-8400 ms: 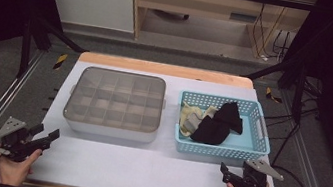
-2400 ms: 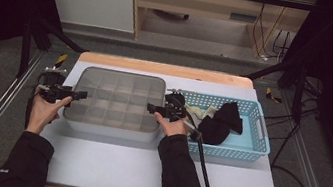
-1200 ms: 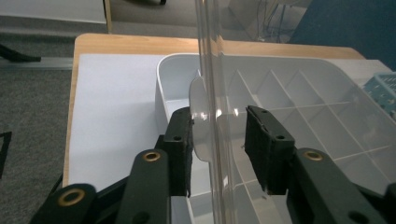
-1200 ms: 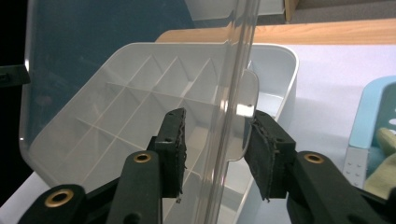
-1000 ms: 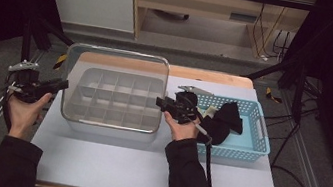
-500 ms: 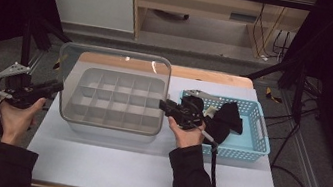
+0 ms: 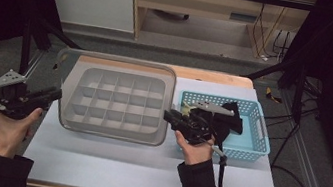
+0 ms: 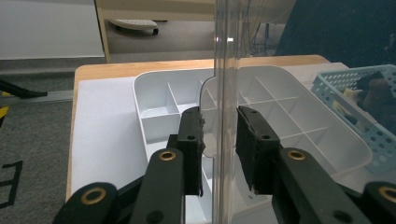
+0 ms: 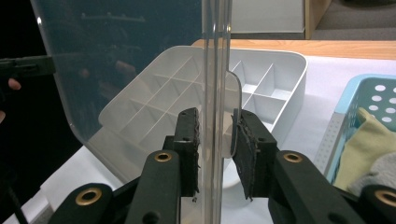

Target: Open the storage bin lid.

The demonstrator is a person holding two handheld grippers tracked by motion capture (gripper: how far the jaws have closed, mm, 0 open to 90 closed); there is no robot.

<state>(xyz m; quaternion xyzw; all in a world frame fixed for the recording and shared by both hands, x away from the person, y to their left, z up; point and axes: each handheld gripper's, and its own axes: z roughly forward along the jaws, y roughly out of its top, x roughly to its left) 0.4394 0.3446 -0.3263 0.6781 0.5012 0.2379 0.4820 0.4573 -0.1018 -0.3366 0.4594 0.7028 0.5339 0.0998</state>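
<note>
Gripping a clear lid point(image 7: 118, 63) by its two short ends, that's you right now. The left gripper point(image 7: 56, 92) is clamped on the rim over the left end of the compartment tray point(image 7: 117, 101). The right gripper point(image 7: 168, 115) is clamped on the rim over the tray's right end. Both sets of jaws have just been closing, with the rim between the pads.

Risks, quick:
- In the left gripper view point(image 8: 219, 140) and the right gripper view point(image 9: 215, 144) the pads catch only a thin strip of slick plastic. One pad looks tight on it and the other barely on, so the lid point(image 8: 226, 56) may slip or swing down if either hand eases off.
- If your hands pull apart or push together, the rim likely pops out of a jaw or the lid bows.
- If one hand rises faster than the other, the lid tilts and a low edge could hook the tray wall point(image 8: 168, 93) and drag the tray.
- The right hand sits between the tray and the blue basket point(image 7: 259, 133) just right of it. Swing wide there and you could knock the basket.

Where it is: the lid point(image 9: 116, 56) hangs off the tray point(image 9: 271, 74), above it. It overhangs the tray's far and left sides and spans from one gripper to the other, with the rim standing upright between each pair of jaws.
</note>
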